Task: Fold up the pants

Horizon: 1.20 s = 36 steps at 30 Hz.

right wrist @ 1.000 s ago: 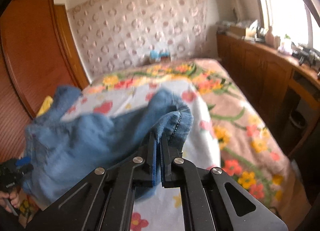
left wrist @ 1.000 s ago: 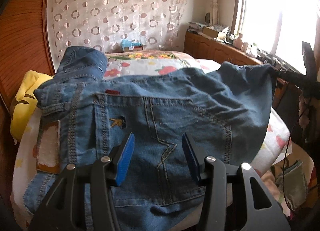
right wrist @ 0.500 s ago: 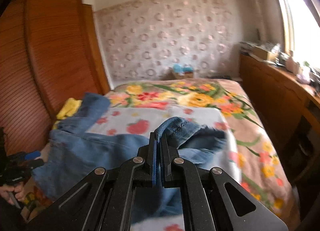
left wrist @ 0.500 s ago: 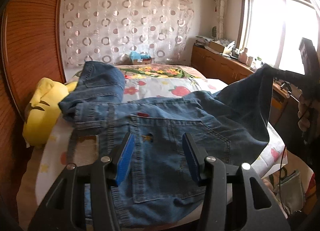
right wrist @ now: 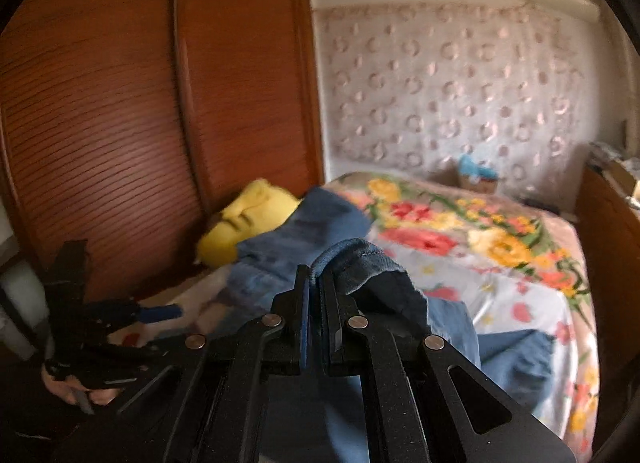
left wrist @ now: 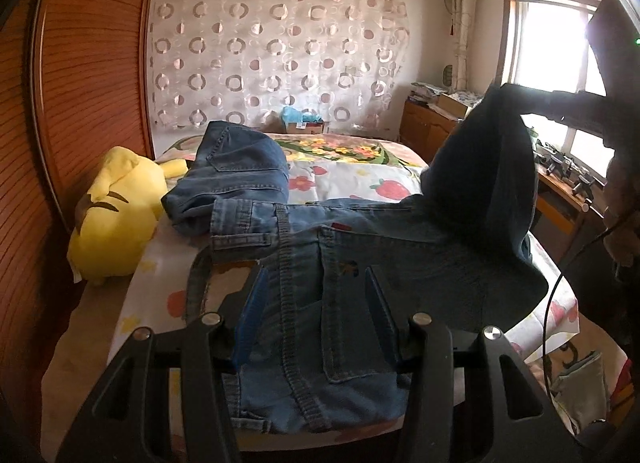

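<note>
Blue denim pants (left wrist: pixel 352 303) lie on the bed, waist and back pocket nearest me. My left gripper (left wrist: pixel 316 277) hovers open just above the seat, with nothing pinched between its blue pads. One leg (left wrist: pixel 240 167) lies bunched toward the far left. The other leg (left wrist: pixel 488 167) is lifted high at the right and hangs from my right gripper (left wrist: pixel 560 107). In the right wrist view the right gripper (right wrist: pixel 316 269) has that leg's hem (right wrist: pixel 360 259) between its tips. Its jaws are opening, with only a narrow gap showing. The left gripper (right wrist: pixel 120 315) shows at the lower left, a hand under it.
A yellow plush toy (left wrist: pixel 116 219) lies at the bed's left edge against the wooden wardrobe (left wrist: pixel 92 83). The floral bedspread (left wrist: pixel 352 151) stretches back to a curtained wall. A wooden cabinet (left wrist: pixel 428 131) and cluttered desk stand along the window at right.
The right gripper has swung the held leg up and leftward over the pants. The left gripper has drawn back and risen, still open, so more of the bed shows.
</note>
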Tool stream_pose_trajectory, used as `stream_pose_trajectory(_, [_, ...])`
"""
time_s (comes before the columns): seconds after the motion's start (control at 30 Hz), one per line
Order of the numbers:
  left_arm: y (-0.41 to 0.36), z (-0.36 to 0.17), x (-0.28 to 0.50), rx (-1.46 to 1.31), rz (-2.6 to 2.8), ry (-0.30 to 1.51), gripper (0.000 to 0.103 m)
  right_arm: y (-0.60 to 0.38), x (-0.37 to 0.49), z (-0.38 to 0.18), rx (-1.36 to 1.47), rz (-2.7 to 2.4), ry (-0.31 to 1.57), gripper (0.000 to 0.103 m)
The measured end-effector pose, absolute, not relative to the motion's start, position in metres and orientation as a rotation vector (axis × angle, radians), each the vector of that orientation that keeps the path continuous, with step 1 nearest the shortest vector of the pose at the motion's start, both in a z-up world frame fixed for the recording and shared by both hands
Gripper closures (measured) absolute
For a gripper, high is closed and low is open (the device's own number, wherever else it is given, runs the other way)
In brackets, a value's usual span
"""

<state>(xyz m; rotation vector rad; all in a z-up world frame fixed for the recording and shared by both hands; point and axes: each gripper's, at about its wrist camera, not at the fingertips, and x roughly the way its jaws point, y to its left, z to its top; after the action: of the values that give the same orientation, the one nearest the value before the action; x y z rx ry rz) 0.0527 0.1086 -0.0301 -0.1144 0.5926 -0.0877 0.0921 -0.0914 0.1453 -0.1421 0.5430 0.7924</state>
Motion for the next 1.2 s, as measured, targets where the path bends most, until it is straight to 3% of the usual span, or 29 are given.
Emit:
stream_pose_trajectory(0.07, [0.109, -0.031, 0.051, -0.115, -0.089, 0.592, 0.054, -0.09, 0.092, 0.138, -0.156, 0.779, 0.542, 0.057])
stream_pose_trajectory(0.1, [0.109, -0.032, 0.051, -0.115, -0.089, 0.592, 0.054, -0.092, 0.093, 0.135, -0.156, 0.776, 0.545, 0.056])
stream_pose_trajectory(0.83, [0.029, -0.053, 0.095, -0.05, -0.318, 0.677, 0.054, -0.182, 0.165, 0.017, -0.092, 0.539, 0.78, 0.052])
stream_pose_trajectory(1.2, [0.004, -0.075, 0.107, 0.046, -0.356, 0.754, 0.055, -0.184, 0.194, -0.003, -0.019, 0.582, 0.883, 0.051])
